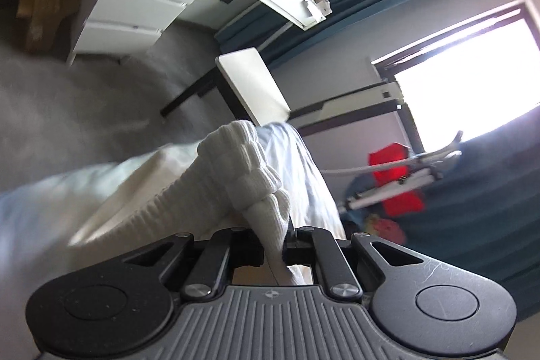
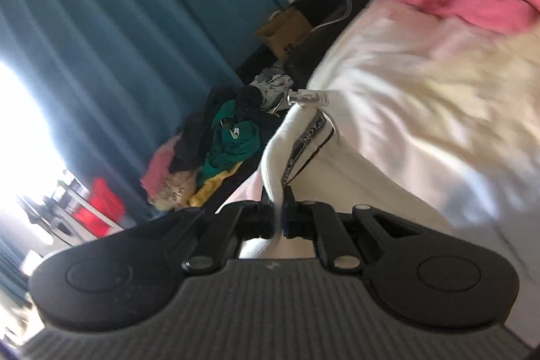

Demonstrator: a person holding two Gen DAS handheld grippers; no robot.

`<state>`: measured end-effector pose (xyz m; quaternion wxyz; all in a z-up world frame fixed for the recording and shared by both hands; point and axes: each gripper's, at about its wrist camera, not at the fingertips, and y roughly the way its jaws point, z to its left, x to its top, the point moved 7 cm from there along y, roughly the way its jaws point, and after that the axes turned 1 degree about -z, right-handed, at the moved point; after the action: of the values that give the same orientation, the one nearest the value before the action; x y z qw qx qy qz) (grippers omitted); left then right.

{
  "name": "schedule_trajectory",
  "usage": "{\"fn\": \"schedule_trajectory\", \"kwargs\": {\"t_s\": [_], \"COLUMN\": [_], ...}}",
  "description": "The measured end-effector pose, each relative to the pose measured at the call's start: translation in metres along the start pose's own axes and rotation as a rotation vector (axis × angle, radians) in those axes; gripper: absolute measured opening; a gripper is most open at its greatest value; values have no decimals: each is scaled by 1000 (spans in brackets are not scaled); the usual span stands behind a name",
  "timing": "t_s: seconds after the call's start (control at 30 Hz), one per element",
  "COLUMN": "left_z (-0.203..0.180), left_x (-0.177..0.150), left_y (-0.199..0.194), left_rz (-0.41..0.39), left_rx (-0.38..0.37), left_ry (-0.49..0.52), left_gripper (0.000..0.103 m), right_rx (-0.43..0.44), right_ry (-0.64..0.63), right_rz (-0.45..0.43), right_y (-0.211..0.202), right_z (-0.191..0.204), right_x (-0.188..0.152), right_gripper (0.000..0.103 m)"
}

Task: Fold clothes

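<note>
White garment pinched by both hand-held grippers, stretched between them.

The left hand-held gripper (image 1: 282,253) is closed on a ribbed cuff (image 1: 243,177), the right hand-held gripper (image 2: 278,218) on the labelled hem (image 2: 297,140); from each, the garment (image 2: 405,83) runs toward 12 o'clock, over a bed.

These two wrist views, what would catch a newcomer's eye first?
In the left view, a ribbed white garment bunches up from the shut left gripper at bottom centre. In the right view, the right gripper pinches white cloth with a printed band, and a heap of coloured clothes lies left of centre.
</note>
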<state>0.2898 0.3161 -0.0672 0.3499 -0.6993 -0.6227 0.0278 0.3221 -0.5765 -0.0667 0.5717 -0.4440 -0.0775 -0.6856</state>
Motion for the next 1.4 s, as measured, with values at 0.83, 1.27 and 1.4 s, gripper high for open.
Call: {"fn": "schedule_trajectory", "kwargs": {"t_s": [0.83,1.27,1.4], "left_z": [-14,81,106], "left_x": [-18,-73,-89], "left_y": [79,4,-3], "left_rz": [-56,19,52], "left_rx": [81,-11,-12], "left_ry": [125,-24,-50], "left_gripper": [63,80,80], "right_rx": [61,167,204], "right_ry": [183,607,559], "right_rz": [83,258,272], "right_y": [48,-41,-26], "right_z": [-39,-141,-138], "right_x": [-62,-121,-124], "right_gripper": [76,77,71]}}
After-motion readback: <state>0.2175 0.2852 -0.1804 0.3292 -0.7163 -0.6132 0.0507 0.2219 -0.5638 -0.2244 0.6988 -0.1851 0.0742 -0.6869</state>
